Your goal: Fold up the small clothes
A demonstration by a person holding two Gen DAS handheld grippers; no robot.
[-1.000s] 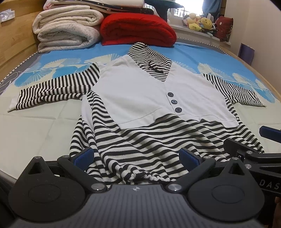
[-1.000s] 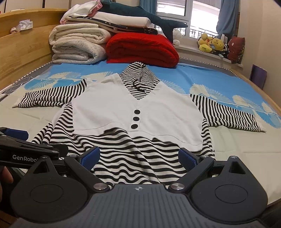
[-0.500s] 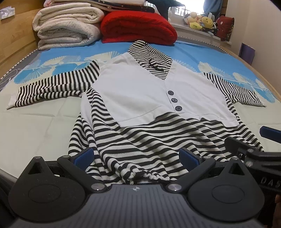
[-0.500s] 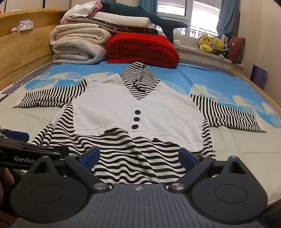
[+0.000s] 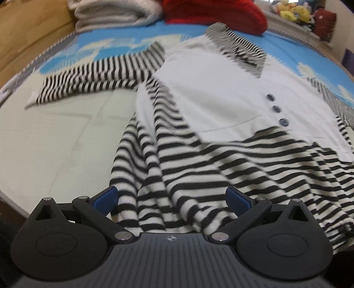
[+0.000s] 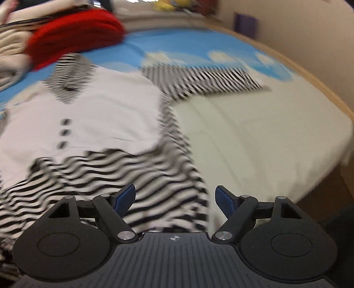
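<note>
A small black-and-white striped top with a white vest front and three dark buttons [image 5: 221,106] lies spread flat on the bed, sleeves out to both sides. My left gripper [image 5: 172,199] hangs low over the hem's left part, jaws wide open, striped cloth lying between and beneath the blue pads. In the right wrist view, which is blurred, the same top [image 6: 99,124] fills the left half. My right gripper [image 6: 174,197] is over the hem's right corner; its jaws are closing, the striped edge lies between the pads, and they do not press on it.
A red folded blanket [image 5: 212,13] and pale folded quilts [image 5: 115,13] are stacked at the head of the bed. The sheet [image 6: 254,137] is pale green near me and blue with white prints farther off. The bed's wooden edge [image 6: 320,88] curves along the right.
Both grippers have dropped toward the hem and tilted down. The left has shifted left, the right has swung right and rolled. The right's jaws have narrowed a little.
</note>
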